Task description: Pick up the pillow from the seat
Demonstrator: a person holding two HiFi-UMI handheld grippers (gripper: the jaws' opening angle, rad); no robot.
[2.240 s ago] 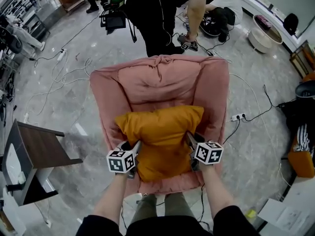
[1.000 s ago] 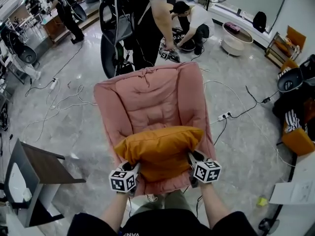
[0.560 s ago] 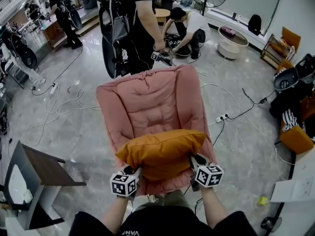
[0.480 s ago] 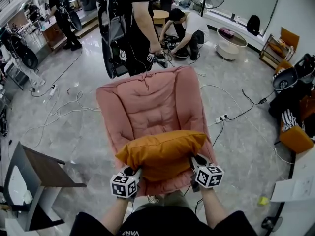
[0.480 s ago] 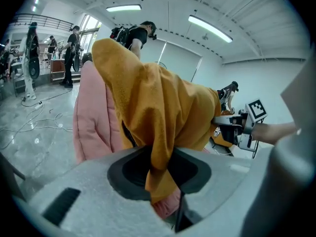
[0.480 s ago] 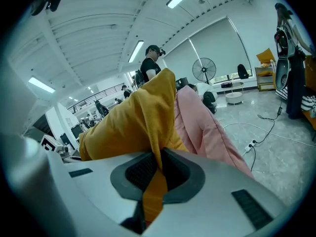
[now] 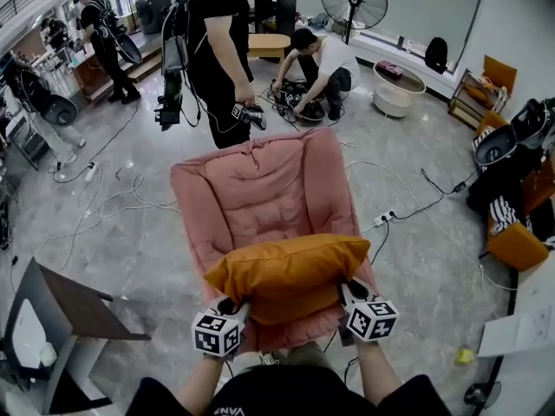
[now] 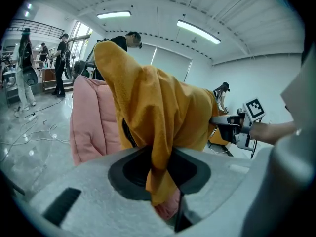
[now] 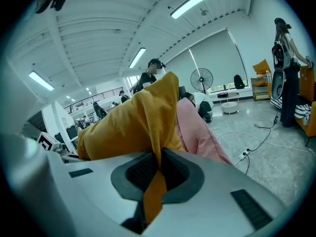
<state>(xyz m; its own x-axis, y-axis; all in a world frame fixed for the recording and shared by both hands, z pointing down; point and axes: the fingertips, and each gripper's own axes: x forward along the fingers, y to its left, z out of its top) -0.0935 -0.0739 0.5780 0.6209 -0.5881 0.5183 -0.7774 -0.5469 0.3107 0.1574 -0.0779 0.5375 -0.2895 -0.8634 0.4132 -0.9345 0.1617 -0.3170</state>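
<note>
An orange pillow [image 7: 286, 267] hangs between my two grippers just above the front of the pink chair's seat [image 7: 260, 193]. My left gripper [image 7: 232, 307] is shut on the pillow's left corner; its jaws have just been closing on the fabric. In the left gripper view that orange cloth [image 8: 158, 107] is pinched between the left gripper's jaws [image 8: 158, 174]. My right gripper [image 7: 347, 292] is shut on the right corner. A fold of the pillow [image 9: 133, 117] runs down through the right gripper [image 9: 155, 174]. The pink chair [image 9: 200, 132] lies behind it.
Behind the chair a person stands [image 7: 217, 50] and another crouches [image 7: 321, 68]. Cables and a power strip [image 7: 384, 218] lie on the grey floor. A dark side table [image 7: 74, 315] is at the left. A fan [image 7: 353, 1] and an orange seat [image 7: 516, 245] stand farther off.
Both grippers have risen with the pillow, which now hangs slightly higher over the seat's front. The view has tilted up and shows more of the room. The people behind have shifted.
</note>
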